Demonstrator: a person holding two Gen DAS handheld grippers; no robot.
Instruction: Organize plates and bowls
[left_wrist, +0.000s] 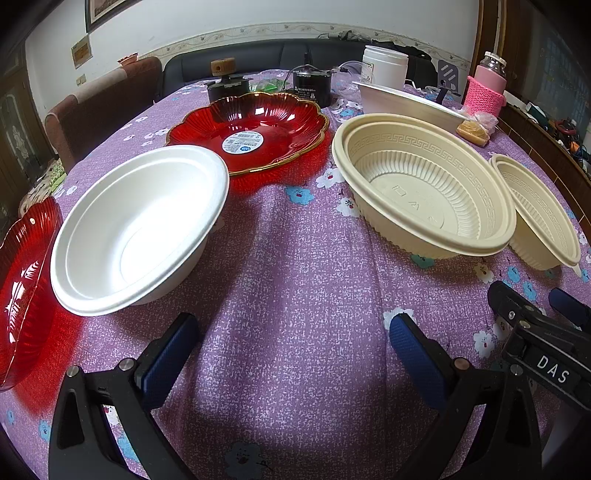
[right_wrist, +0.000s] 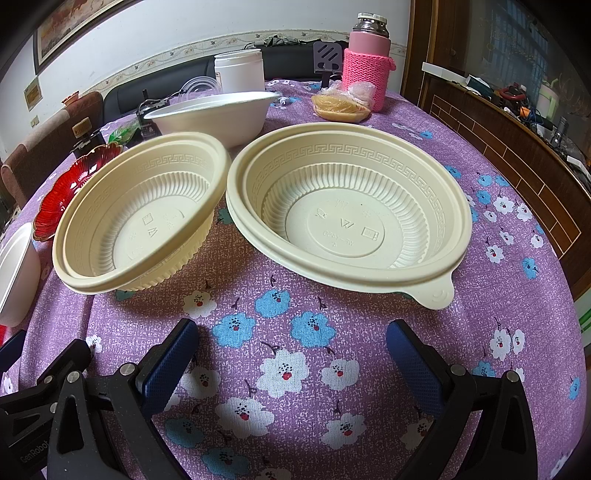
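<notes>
Purple flowered tablecloth (left_wrist: 295, 266) across the whole frame; red scalloped plate (left_wrist: 251, 133) upper centre of the left wrist view, second red plate (left_wrist: 22, 288) cut by the left edge, white foam bowl (left_wrist: 140, 229) centre left just beside both. Two cream ribbed bowls side by side in the right wrist view, tabbed one (right_wrist: 349, 210) centre right, other (right_wrist: 144, 210) centre left, rims near touching; another white bowl (right_wrist: 218, 110) behind them, pink flask (right_wrist: 367, 62) top right. Left gripper (left_wrist: 293, 354) bottom centre, blue pads spread wide, empty; right gripper (right_wrist: 291, 350) likewise wide, empty, over cloth.
</notes>
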